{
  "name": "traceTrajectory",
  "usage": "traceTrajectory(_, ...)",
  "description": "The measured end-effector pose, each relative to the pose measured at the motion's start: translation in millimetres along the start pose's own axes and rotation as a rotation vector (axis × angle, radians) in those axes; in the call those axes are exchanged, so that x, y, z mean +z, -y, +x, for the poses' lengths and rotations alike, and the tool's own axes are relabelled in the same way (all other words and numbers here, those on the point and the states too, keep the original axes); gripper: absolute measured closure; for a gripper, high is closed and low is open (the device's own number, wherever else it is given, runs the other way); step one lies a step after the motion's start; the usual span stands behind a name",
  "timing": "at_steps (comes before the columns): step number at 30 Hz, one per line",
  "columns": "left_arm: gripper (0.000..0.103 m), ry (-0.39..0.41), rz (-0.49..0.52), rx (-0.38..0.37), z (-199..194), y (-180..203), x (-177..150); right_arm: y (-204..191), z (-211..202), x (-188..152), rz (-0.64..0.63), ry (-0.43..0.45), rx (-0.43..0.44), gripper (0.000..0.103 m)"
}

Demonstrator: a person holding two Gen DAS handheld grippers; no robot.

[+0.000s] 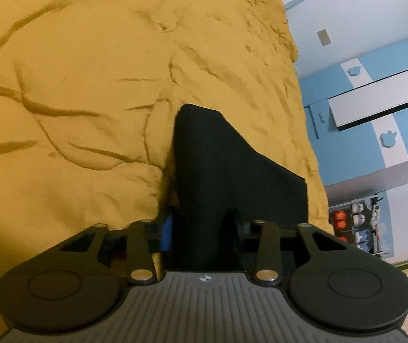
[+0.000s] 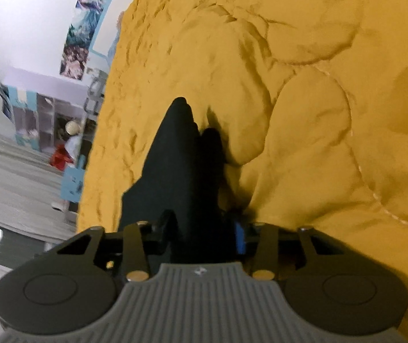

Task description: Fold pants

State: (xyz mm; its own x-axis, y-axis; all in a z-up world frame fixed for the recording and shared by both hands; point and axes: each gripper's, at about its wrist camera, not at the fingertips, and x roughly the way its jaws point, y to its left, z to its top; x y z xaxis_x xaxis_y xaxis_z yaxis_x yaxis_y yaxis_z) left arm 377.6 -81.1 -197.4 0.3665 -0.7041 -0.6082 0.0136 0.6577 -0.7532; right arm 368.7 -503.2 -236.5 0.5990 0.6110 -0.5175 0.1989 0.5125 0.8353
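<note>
Filling most of both views, a rumpled mustard quilt (image 1: 89, 71) covers the bed, its surface creased and puffed, with pale stitching lines visible in the right wrist view (image 2: 332, 85). Beyond its edge the left wrist view shows a pale wall and a blue-and-white cabinet (image 1: 375, 91) with apple-shaped cutouts; the right wrist view shows a white wall, posters (image 2: 83, 28), a low shelf unit (image 2: 41, 114) and a grey floor (image 2: 9, 171).

On the quilt lie the black pants (image 1: 218, 171), which run forward from each gripper. In the left wrist view the cloth rises out of the left gripper (image 1: 204, 234) as a dark slab, narrowing to a blunt corner further off, with a squared edge near the quilt's right border. In the right wrist view the pants (image 2: 178, 165) taper from the right gripper (image 2: 204, 237) to a rounded tip, with a dark fold or shadow just beside it on the right.

Both grippers are clenched on the pants: black cloth fills the gap between each pair of fingers, hiding most of them. Only a blue pad shows on each, at the left of the cloth on the left gripper (image 1: 166, 233) and at its right on the right gripper (image 2: 240, 237), each pressed against the fabric.
</note>
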Motion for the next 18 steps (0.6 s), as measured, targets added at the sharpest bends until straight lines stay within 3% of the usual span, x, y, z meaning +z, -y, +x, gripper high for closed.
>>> traceTrajectory(2,0.072,0.007,-0.002,0.000,-1.8,1.2,0.4,1.1,-1.2,-1.9,0.017,0.006,0.016,0.078)
traceTrajectory(6,0.081,0.038,0.027,0.020,-11.6,15.0,-1.8,-22.5,-7.5,-8.3,-0.071,0.037,-0.029,0.082)
traceTrajectory(13,0.082,0.098,0.185,0.105,-32.7,66.4,-12.7,-76.2,-29.5,-27.5,-0.230,0.104,-0.135,0.083)
traceTrajectory(18,0.082,0.139,0.257,0.112,-61.2,96.1,-23.0,-106.7,-52.7,-41.0,-0.282,0.137,-0.111,0.084)
